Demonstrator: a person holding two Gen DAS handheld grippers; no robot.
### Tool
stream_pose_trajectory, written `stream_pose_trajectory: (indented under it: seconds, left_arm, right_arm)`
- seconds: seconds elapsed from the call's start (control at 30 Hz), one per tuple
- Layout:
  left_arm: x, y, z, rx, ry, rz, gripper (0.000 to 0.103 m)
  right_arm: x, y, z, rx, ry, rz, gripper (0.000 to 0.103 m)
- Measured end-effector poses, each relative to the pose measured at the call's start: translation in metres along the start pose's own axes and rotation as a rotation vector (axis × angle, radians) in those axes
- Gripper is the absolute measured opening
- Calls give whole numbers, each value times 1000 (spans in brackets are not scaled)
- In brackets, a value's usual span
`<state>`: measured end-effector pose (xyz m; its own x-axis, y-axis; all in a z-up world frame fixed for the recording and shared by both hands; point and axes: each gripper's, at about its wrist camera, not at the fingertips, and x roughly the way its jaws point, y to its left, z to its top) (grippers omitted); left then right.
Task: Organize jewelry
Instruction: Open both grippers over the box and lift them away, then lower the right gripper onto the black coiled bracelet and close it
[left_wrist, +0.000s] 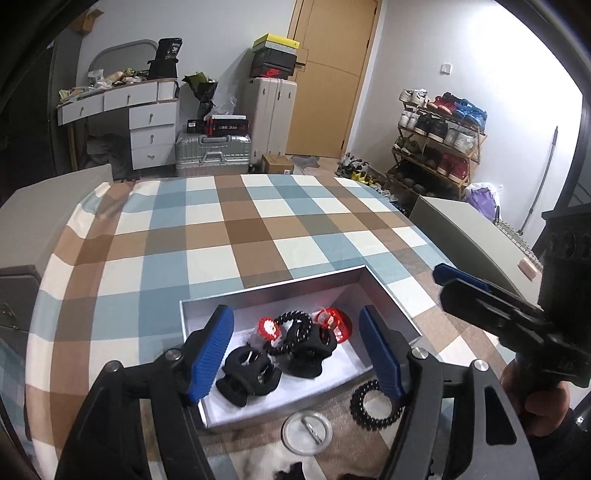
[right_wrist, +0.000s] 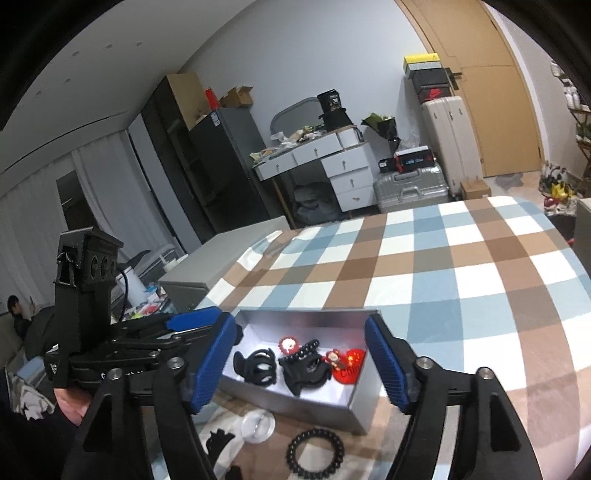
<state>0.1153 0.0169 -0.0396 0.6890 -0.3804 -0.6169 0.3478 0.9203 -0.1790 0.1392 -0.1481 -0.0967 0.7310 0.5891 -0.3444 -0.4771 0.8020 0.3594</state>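
A silver open box (left_wrist: 207, 306) (right_wrist: 258, 391) sits on the checked tablecloth. Inside lie two black hair claws (left_wrist: 251, 373) (right_wrist: 258, 363), a black bead bracelet (left_wrist: 295, 321), a round red brooch (left_wrist: 269, 328) (right_wrist: 287, 344) and a red heart badge (left_wrist: 338, 323) (right_wrist: 349, 367). Outside, in front of the box, lie a black bead bracelet (left_wrist: 373, 404) (right_wrist: 316, 448), a round white badge (left_wrist: 306, 432) (right_wrist: 258, 426) and a black clip (right_wrist: 218, 441). My left gripper (left_wrist: 297, 354) is open and empty above the box. My right gripper (right_wrist: 301, 363) is open and empty above it too, and shows at the right of the left view (left_wrist: 461, 284).
The table (left_wrist: 240, 229) is covered in a brown, blue and white checked cloth. Grey cabinets (left_wrist: 476, 236) stand beside it. Suitcases (left_wrist: 214, 149), a drawer desk and a shoe rack (left_wrist: 436, 144) stand at the back.
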Motion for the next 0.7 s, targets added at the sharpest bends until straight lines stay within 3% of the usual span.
stream_pose_trajectory:
  seconds: [0.17, 0.3, 0.37, 0.5, 0.6, 0.7]
  left_arm:
    - [-2, -1, -10, 11, 15, 14, 69]
    - [-5, 5, -17, -32, 18, 31, 81]
    - [-9, 7, -22, -50, 12, 19, 81]
    - [-11, 9, -33, -73, 32, 22, 81]
    - [-12, 12, -42, -86, 57, 35, 90]
    - [-16, 13, -50, -88, 62, 38, 90]
  right_arm:
    - [-10, 5, -12, -24, 7, -28, 82]
    - [-15, 5, -26, -18, 24, -52, 89]
    - [-17, 5, -34, -16, 39, -67, 92]
    - [-15, 7, -48, -36, 86, -102, 92]
    - [-5, 6, -59, -37, 151, -122, 92]
    - [5, 8, -67, -49, 216, -154, 92]
